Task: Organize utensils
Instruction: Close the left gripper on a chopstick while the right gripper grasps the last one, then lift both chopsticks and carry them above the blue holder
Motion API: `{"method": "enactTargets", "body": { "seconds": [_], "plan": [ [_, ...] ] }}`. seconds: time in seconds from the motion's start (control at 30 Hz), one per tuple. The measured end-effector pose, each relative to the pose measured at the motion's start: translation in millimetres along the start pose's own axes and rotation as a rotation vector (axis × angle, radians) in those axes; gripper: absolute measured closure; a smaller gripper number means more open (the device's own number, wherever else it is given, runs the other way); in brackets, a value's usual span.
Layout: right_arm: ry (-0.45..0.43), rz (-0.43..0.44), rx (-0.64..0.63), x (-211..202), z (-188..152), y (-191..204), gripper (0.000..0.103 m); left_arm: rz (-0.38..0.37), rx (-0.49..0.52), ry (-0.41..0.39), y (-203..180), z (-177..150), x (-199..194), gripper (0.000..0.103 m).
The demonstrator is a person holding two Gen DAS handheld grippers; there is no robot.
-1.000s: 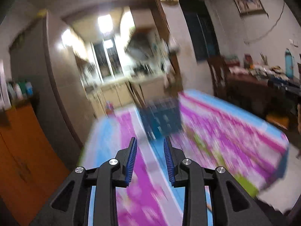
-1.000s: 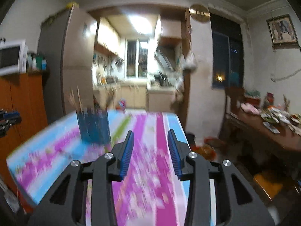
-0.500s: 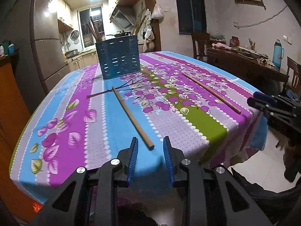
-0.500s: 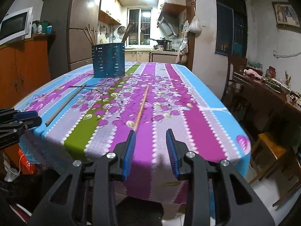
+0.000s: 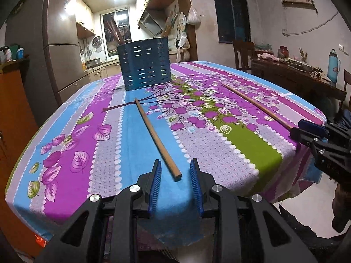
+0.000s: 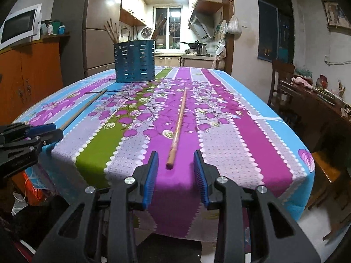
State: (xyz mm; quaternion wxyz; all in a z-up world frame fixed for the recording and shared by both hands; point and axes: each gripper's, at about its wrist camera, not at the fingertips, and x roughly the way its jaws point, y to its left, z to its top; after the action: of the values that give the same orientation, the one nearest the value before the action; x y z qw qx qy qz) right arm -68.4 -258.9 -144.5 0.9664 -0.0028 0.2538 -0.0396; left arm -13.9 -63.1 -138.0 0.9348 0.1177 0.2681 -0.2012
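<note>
Two long wooden sticks lie on a flowered tablecloth. The left stick (image 5: 156, 139) points toward my open left gripper (image 5: 175, 175), with its near end between the fingertips. The right stick (image 6: 177, 128) points toward my open right gripper (image 6: 175, 162), with its near end just ahead of the fingertips. A blue slotted utensil holder (image 5: 144, 64) stands at the far end of the table and holds several sticks; it also shows in the right wrist view (image 6: 134, 61). Each gripper shows at the edge of the other's view: the right one (image 5: 311, 131), the left one (image 6: 43, 131).
The table (image 5: 65, 144) has its near edge right below both grippers. An orange cabinet (image 6: 28, 72) stands to the left, a dark wooden table (image 6: 318, 105) with clutter and chairs to the right. A kitchen lies behind.
Both views have swung down from the room to the table edge and moved closer. Each stick's near end now sits at or between the fingertips. Both grippers stay open.
</note>
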Motion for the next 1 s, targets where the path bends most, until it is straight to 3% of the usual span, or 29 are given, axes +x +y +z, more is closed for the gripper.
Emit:
{"method": "enactTargets", "body": {
  "seconds": [0.07, 0.17, 0.6, 0.73, 1.0],
  "plan": [
    [-0.007, -0.002, -0.015, 1, 0, 3, 0.079, 0.001, -0.004, -0.004, 1, 0, 1, 0.084],
    [-0.021, -0.007, -0.011, 1, -3, 4, 0.084, 0.002, -0.009, -0.014, 3, -2, 1, 0.089],
    [-0.063, -0.035, 0.057, -2, -9, 5, 0.084, 0.044, 0.028, -0.049, -1, -10, -6, 0.090],
    [-0.074, -0.027, 0.058, -3, -11, 9, 0.097, 0.043, 0.016, -0.059, 2, -13, -9, 0.090],
    [-0.058, -0.009, 0.086, -4, -6, 7, 0.097, 0.052, -0.010, -0.063, 17, -12, -9, 0.095]
  ]
}}
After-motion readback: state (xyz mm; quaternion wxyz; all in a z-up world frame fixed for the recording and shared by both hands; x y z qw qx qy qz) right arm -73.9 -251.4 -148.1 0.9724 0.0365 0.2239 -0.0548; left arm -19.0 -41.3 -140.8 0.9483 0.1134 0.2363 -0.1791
